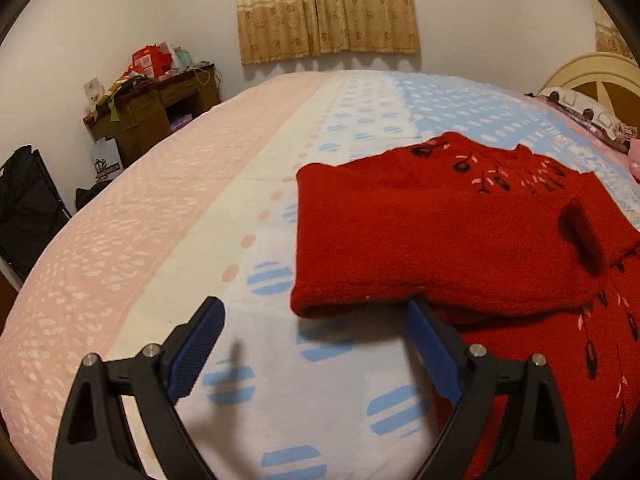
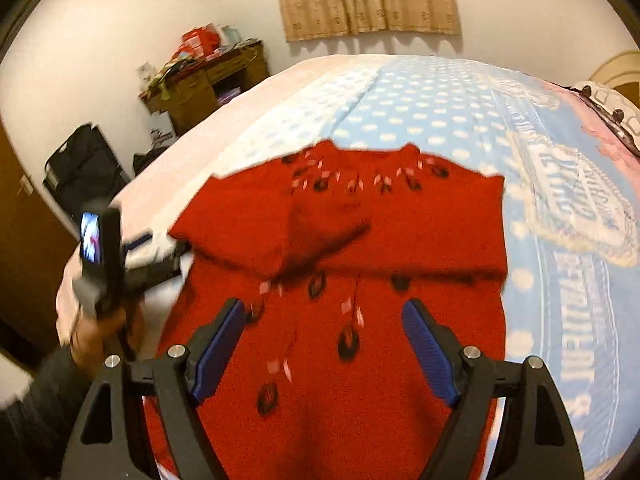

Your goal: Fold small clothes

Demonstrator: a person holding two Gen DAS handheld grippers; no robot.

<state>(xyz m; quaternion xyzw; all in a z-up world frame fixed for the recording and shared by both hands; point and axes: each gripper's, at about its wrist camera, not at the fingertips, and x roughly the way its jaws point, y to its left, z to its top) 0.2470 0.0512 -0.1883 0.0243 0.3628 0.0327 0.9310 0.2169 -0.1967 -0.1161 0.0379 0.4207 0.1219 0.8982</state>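
Observation:
A red knitted sweater [image 1: 420,232] with black and pink embroidery lies flat on the bed sheet [image 1: 160,240], its sleeves folded across the chest. My left gripper [image 1: 316,308] is open at the sweater's left edge. Its right fingertip [image 1: 416,312] is just under the folded sleeve's hem, and only sheet lies between the pads. In the right wrist view my right gripper [image 2: 324,308] hangs open above the sweater [image 2: 360,360], over its lower body, holding nothing. A hand [image 2: 100,328] carries the left gripper [image 2: 168,248], blurred, at the sweater's left side.
A cluttered wooden desk [image 1: 152,108] and a black bag [image 1: 24,200] stand beyond the bed's far left side. A cream headboard [image 1: 592,76] and a pillow [image 1: 588,116] are at the right. A curtain [image 1: 328,8] hangs on the far wall.

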